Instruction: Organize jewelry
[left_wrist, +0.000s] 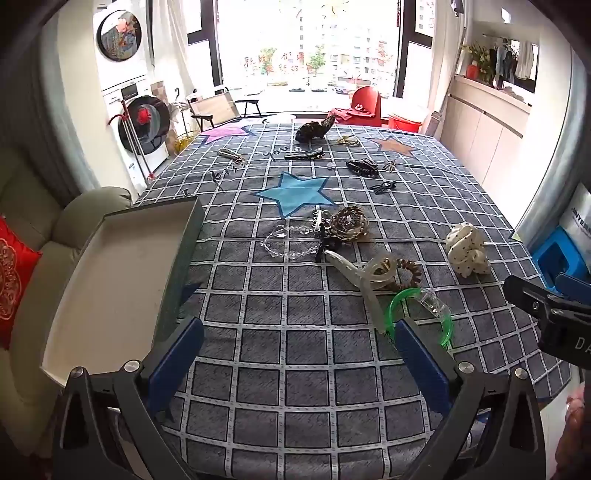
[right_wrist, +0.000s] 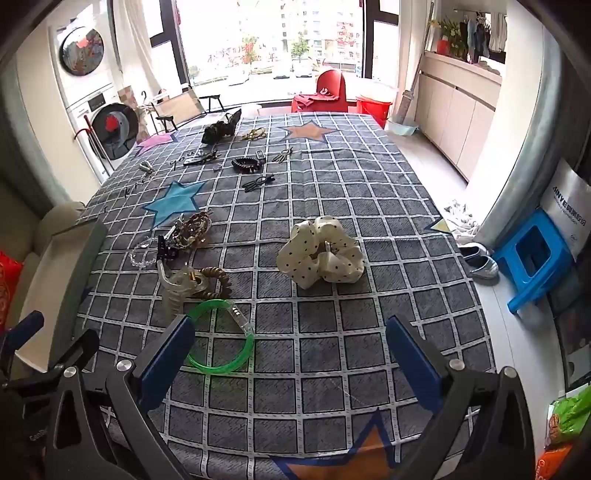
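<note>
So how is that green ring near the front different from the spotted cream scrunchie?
The green bangle is a thin, see-through plastic hoop lying flat on the tablecloth; the polka-dot scrunchie is soft, opaque fabric bunched into a puffy mound. The bangle is plain bright green with a clear section, while the scrunchie is cream with small dark dots. The bangle lies nearer the front, the scrunchie farther back. Both are rings lying loose on the cloth, outside the box.

Your left wrist view: tilted down, box (left_wrist: 122, 280) at 9 o'clock | right: same tilt | shared: green bangle (left_wrist: 421, 314) (right_wrist: 221, 338), near.
</note>
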